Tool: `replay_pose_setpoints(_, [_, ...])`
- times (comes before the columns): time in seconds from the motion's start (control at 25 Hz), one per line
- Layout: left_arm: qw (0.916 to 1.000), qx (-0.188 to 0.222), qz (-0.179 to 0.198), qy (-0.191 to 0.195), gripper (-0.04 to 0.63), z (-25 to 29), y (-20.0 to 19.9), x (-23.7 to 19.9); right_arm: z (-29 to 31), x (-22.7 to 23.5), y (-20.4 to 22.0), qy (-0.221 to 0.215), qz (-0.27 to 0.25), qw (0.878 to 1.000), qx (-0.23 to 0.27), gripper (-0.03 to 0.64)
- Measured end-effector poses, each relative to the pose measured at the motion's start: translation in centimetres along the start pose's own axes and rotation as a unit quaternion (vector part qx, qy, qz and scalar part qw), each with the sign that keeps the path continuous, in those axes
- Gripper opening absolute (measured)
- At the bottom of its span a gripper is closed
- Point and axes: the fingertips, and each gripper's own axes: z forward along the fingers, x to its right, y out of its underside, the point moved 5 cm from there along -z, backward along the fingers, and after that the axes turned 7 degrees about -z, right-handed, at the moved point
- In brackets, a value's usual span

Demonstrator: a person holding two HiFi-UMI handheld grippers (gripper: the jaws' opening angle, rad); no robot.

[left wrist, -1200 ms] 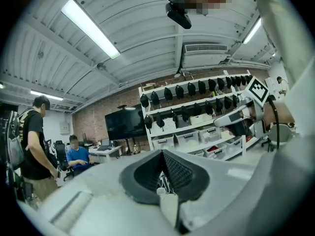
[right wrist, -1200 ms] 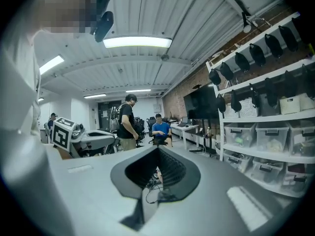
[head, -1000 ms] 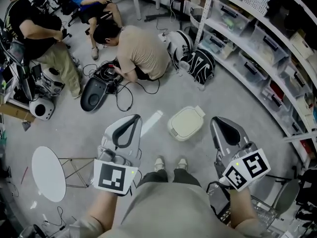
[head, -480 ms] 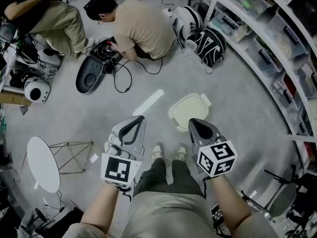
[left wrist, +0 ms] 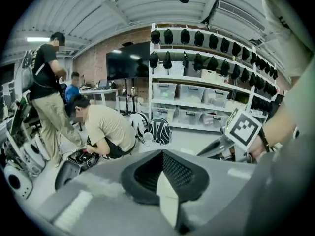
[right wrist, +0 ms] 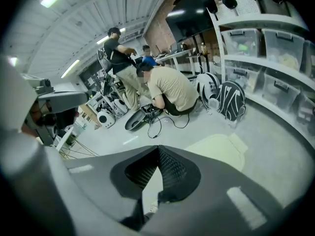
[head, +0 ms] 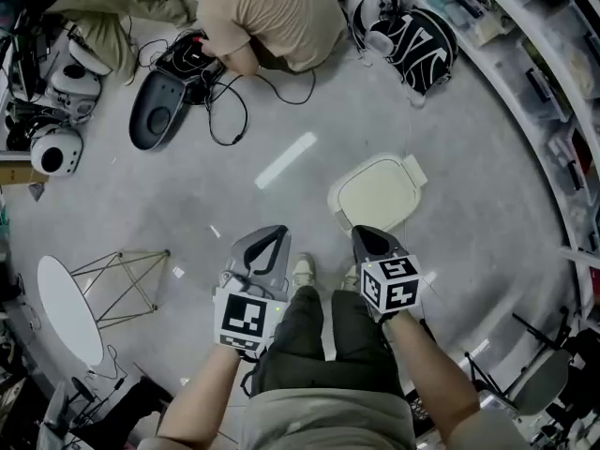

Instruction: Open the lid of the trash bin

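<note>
Floor (head: 187, 204) of pale grey concrete fills most of the head view, and white shelving (head: 553, 111) loaded with clear storage boxes curves along its right-hand edge. At the far edge a person in a beige shirt (head: 272, 7) crouches over a tangle of black cables (head: 230, 111), with a dark shell-shaped casing (head: 155, 111) just beside them toward the far-left corner. A black-and-white patterned bag (head: 427, 54) leans at the foot of the shelving, near the far-right corner. By the left edge, a white round tabletop (head: 67, 307) lies on its side with thin wire legs pointing inward.

The trash bin (head: 378, 193) stands on the floor right of centre, between the person's feet and the shelving. It is cream, with rounded corners, and its lid is down flat (a small tab sticks out at its far-right corner). In the right gripper view the trash bin (right wrist: 219, 149) sits beyond the jaws and off to their right.

The right gripper (head: 361, 232) points at the bin's near edge, its tip just beside the rim in the head view; whether it touches cannot be told. In its own view the right gripper (right wrist: 158, 147) has its jaws drawn together at the tips, with nothing between them. The left gripper (head: 273, 233) hangs over bare floor left of the person's pale shoes (head: 302, 272), well apart from the bin. The left gripper (left wrist: 161, 152) likewise shows its jaws met at the tips and holding nothing.
</note>
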Motion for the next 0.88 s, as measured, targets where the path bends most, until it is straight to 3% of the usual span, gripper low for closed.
replay_pose_setpoints(0.2, [0.9976, -0.028, -0.063, -0.004, 0.002, 3.7, 5.9, -1.8, 6.7, 1.7, 6.0, 0.015, 0.012, 0.999, -0.048, 0.003])
replay_pose_setpoints(0.56, [0.9946, -0.082, -0.063, 0.011, 0.002, 8.3, 15.1, -3.0, 16.1, 3.8, 13.8, 0.053, 0.091, 0.988, -0.112, 0.003])
replay_pose_setpoints(0.88, [0.9926, -0.096, -0.074, 0.003, 0.003, 8.5, 17.8, -4.2, 18.1, 4.2, 15.0, 0.066, 0.093, 0.985, -0.128, 0.003])
